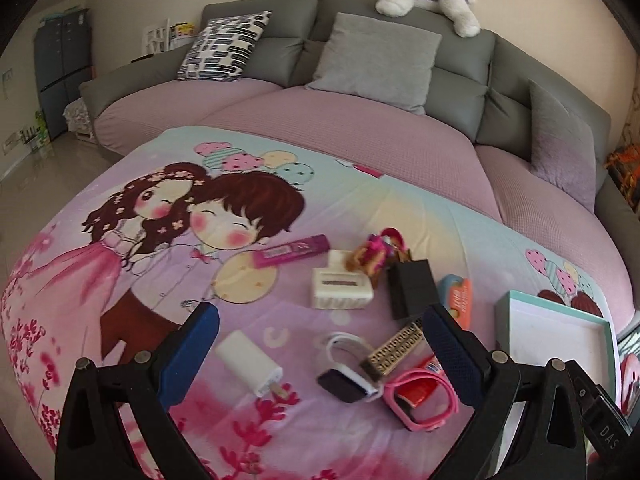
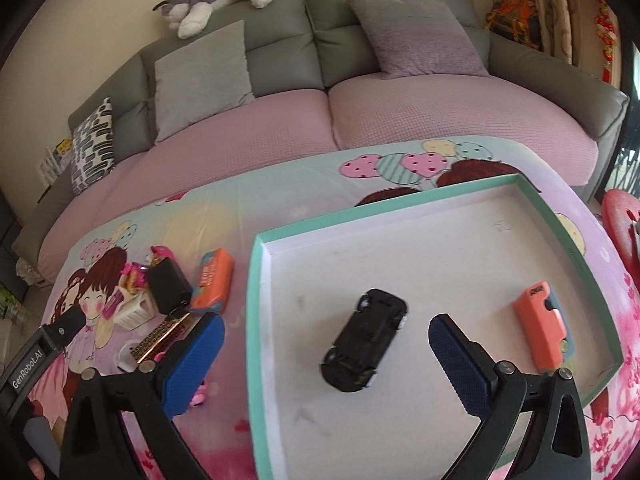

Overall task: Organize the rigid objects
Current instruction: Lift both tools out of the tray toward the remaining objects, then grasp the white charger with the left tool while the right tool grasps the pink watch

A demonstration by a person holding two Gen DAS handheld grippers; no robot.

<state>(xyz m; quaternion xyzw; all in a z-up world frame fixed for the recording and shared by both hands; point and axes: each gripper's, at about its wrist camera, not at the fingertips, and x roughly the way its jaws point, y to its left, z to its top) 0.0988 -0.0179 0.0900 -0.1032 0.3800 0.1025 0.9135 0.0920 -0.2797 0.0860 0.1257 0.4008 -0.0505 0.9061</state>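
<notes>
Two items, a black toy car (image 2: 364,340) and an orange case (image 2: 542,330), already lie in the teal-rimmed tray (image 2: 256,300) at frame centre. Both hand-held grippers gape empty; the left hand-held gripper (image 1: 320,344) should straddle the white charger (image 1: 250,362) at lower centre squarely.

Bare cloth ahead of the left jaws' left finger; white charger (image 1: 250,362), smartwatch (image 1: 346,384) and pink band (image 1: 416,400) crowd between them. Right jaws straddle the black toy car (image 2: 364,340); orange case (image 2: 544,328) blocks just outside the right finger.
</notes>
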